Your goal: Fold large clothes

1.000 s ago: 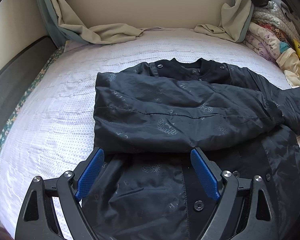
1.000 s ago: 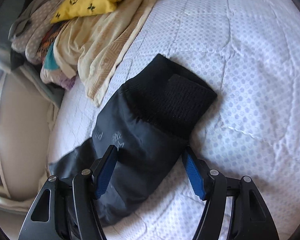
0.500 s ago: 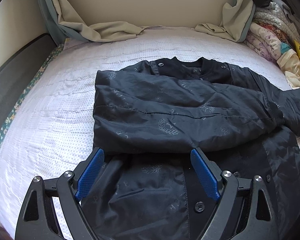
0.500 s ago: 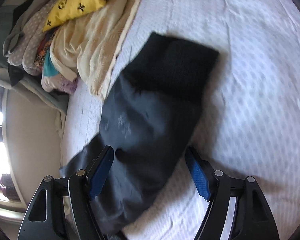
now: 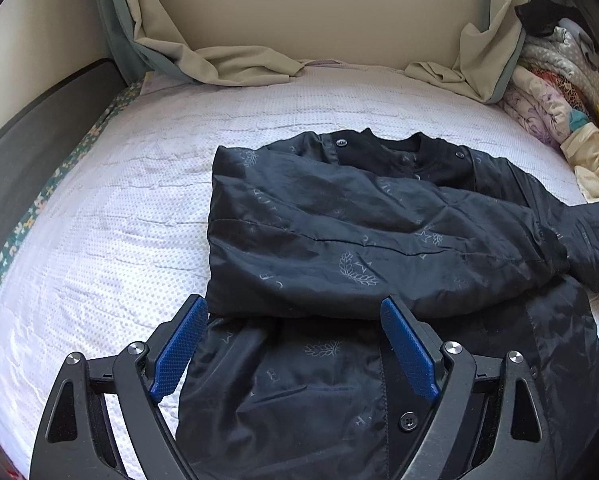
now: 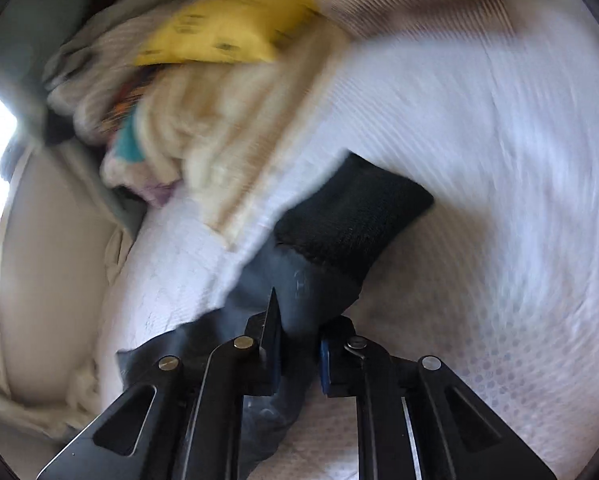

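Note:
A dark navy jacket (image 5: 359, 240) with a faint leaf print lies on the white bed (image 5: 119, 208), its left sleeve folded across the chest. My left gripper (image 5: 295, 344) is open and empty, hovering over the jacket's lower front. In the right wrist view my right gripper (image 6: 299, 356) is shut on the jacket's right sleeve (image 6: 299, 292), just behind its black ribbed cuff (image 6: 351, 216). The cuff sticks out past the fingers. That view is blurred by motion.
A pile of folded clothes and a yellow cushion (image 6: 227, 24) sits along the bed's right side, and the pile also shows in the left wrist view (image 5: 555, 92). Beige curtains (image 5: 239, 60) drape onto the bed's far edge by the wall. A dark bed frame (image 5: 31, 136) runs along the left.
My right gripper has closed on the sleeve near the cuff and is moving fast with it. My left gripper has stayed open, almost still, over the jacket.

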Tool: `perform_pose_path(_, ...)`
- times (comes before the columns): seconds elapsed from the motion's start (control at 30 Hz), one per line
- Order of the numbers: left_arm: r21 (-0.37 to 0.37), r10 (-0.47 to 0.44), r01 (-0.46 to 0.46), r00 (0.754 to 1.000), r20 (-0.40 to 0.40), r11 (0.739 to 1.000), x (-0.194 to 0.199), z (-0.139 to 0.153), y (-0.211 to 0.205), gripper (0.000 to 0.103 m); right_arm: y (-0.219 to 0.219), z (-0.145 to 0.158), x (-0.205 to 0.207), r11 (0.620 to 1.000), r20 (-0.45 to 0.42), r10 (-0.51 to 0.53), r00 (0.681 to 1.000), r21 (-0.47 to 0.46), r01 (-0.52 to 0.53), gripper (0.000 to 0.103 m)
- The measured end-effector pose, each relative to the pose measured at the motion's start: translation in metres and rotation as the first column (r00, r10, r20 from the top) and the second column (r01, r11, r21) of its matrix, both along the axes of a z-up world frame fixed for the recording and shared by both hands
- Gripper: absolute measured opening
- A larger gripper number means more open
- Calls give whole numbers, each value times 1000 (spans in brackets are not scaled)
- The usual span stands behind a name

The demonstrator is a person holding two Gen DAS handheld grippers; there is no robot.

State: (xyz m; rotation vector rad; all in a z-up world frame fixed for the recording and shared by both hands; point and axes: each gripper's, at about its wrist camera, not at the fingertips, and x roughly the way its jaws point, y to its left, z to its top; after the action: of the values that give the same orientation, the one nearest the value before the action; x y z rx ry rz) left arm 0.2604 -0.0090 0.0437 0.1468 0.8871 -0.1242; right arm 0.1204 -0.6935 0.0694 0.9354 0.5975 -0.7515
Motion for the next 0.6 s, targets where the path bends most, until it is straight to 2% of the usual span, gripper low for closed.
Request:
perform_pose_path(0.07, -4, 1, -1, 1000, 5, 1000, -1, 2, 1, 91, 27, 34, 15, 986, -34, 68, 997, -153, -72, 9)
perform_pose_path(0.1, -6, 2, -2, 1000, 6, 1000, -1, 3, 1, 91, 49, 54, 26, 961, -53, 115, 992, -246, -124, 9)
perform_pose_path(0.17, -14, 2, -2, 1000, 7, 1000, -2, 5, 1, 91, 84, 79, 39, 910, -80, 188, 979, -361, -204, 9)
perform_pose_path(0.3, -29, 3, -3, 1000, 7, 1000, -3, 7, 2, 91, 176, 120, 66, 737, -153, 354, 923, -561, -376, 9)
perform_pose_path(0.4, -34, 3, -2, 1000, 7, 999, -3, 8, 3, 91, 242, 130, 82, 602, -205, 480, 853, -630, -491, 9)
perform_pose_path(0.47, -36, 5, -5, 1000, 6, 999, -2, 8, 4, 91, 286, 125, 95, 508, -259, 551, 793, -650, -565, 9)
perform_pose_path(0.6, -57, 14, -14, 1000, 1, 998, 0, 9, 9, 91, 372, 94, 122, 301, -398, 651, 647, -647, -700, 8)
